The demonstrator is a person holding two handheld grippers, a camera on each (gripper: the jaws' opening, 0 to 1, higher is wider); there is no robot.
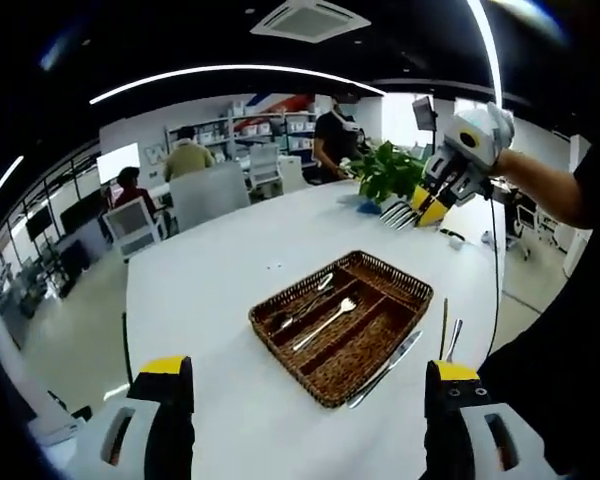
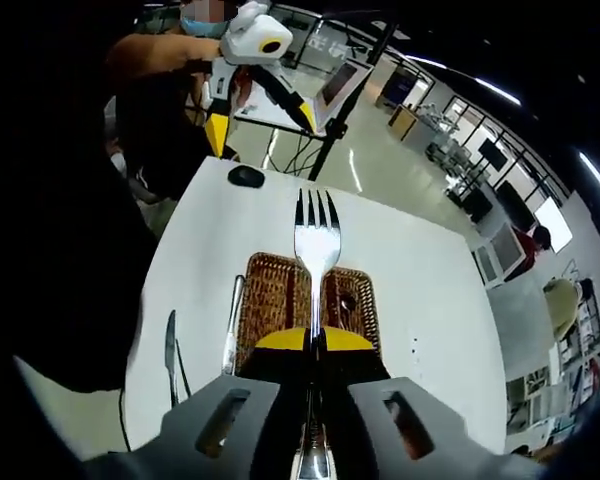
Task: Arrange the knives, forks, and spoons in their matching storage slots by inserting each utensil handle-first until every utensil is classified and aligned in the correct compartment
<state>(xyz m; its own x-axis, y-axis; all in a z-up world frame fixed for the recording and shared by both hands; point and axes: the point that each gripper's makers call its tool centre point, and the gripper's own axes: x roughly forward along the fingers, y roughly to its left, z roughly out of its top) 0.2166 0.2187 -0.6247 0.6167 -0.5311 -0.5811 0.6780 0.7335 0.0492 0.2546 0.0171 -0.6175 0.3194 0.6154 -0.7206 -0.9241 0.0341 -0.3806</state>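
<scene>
A brown wicker tray (image 1: 300, 286) with long slots sits on the white table (image 1: 210, 290). Two silver utensils (image 1: 326, 322) lie in its slots. A knife (image 1: 388, 365) lies on the table along the tray's near right side, and two more utensils (image 1: 448, 338) rest farther right. My left gripper (image 1: 305, 385) is open wide, held above the table short of the tray. My right gripper (image 2: 315, 345) is shut on a silver fork (image 2: 317, 240), tines pointing away, high over the tray (image 2: 270, 295). That gripper (image 1: 428, 205) and fork (image 1: 400, 213) also appear in the left gripper view. The left gripper (image 2: 262, 120) hangs open beyond the table.
A potted plant (image 1: 390, 170) and a small black object (image 2: 245, 177) stand near the table's end. Two knives (image 2: 233, 325) lie left of the tray in the right gripper view. Chairs (image 1: 208, 195), shelves and several people are beyond the table. A tablet stand (image 2: 335, 100) rises off the table's edge.
</scene>
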